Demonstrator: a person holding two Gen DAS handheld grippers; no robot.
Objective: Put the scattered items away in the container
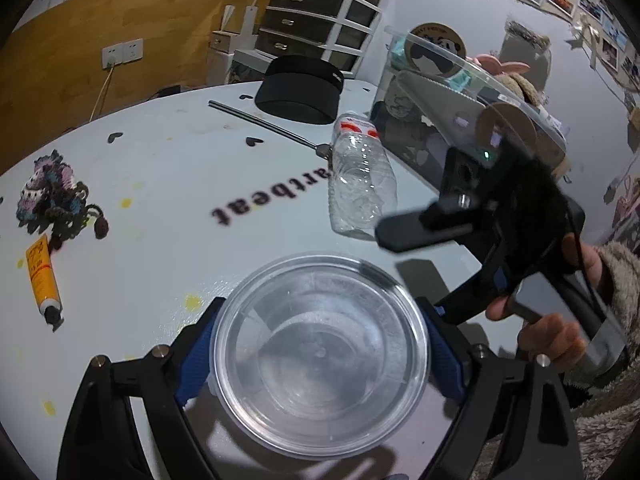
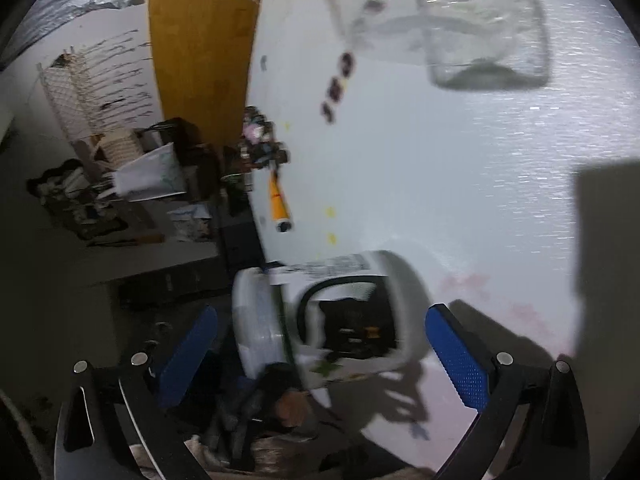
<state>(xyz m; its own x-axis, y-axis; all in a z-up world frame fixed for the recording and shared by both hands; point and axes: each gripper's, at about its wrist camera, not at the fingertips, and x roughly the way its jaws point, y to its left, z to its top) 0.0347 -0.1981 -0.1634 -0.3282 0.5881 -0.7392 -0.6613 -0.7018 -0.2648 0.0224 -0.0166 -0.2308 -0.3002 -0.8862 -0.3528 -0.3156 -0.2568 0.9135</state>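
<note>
The clear round container (image 1: 320,354) sits low in the centre of the left wrist view, on the white table (image 1: 168,184), clamped by its rim between the blue pads (image 1: 196,360) of the left gripper (image 1: 318,360); just above it lies an empty plastic bottle (image 1: 360,176) on its side, and at the far left an orange tube (image 1: 42,276) and a crocheted bundle (image 1: 52,196) lie near each other. In the right wrist view the right gripper (image 2: 320,356) stands spread wide, pads pressing on nothing, with a blurred white object (image 2: 328,316) between its fingers; whether that object rests on the table or is in the air I cannot tell.
</note>
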